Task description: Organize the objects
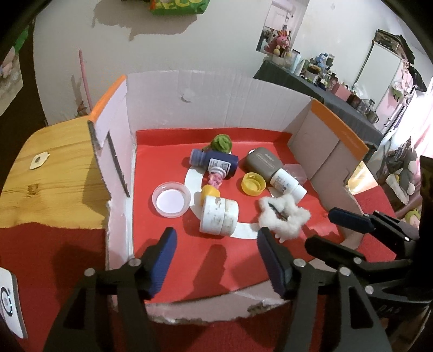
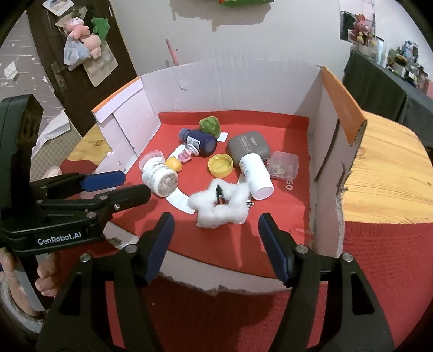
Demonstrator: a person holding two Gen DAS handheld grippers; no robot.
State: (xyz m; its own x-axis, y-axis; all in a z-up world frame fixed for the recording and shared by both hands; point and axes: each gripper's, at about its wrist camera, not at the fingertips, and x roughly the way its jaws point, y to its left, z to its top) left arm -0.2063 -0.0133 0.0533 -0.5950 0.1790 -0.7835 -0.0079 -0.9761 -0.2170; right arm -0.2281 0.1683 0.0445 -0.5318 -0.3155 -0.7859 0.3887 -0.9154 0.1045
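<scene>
Both the left gripper (image 1: 215,260) and right gripper (image 2: 216,246) hover wide and empty before the white scrunchie (image 2: 220,201). Its fluff could snag the white bottle (image 2: 255,173) touching it.

Toppled bottles (image 1: 215,162), white jar (image 1: 219,218), yellow cap (image 1: 253,184), possibly cotton tuft (image 2: 220,201) litter the box (image 1: 216,92).

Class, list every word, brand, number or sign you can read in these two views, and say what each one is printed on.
"GenRobot.AI": on the left gripper.
"SO": end of a white word on the red liner; the rest is hidden.
Green bag on the wall: large yellow letters, cut off, unreadable.
Grey case, navy bottle, white bottle: print too small or blurred.
</scene>
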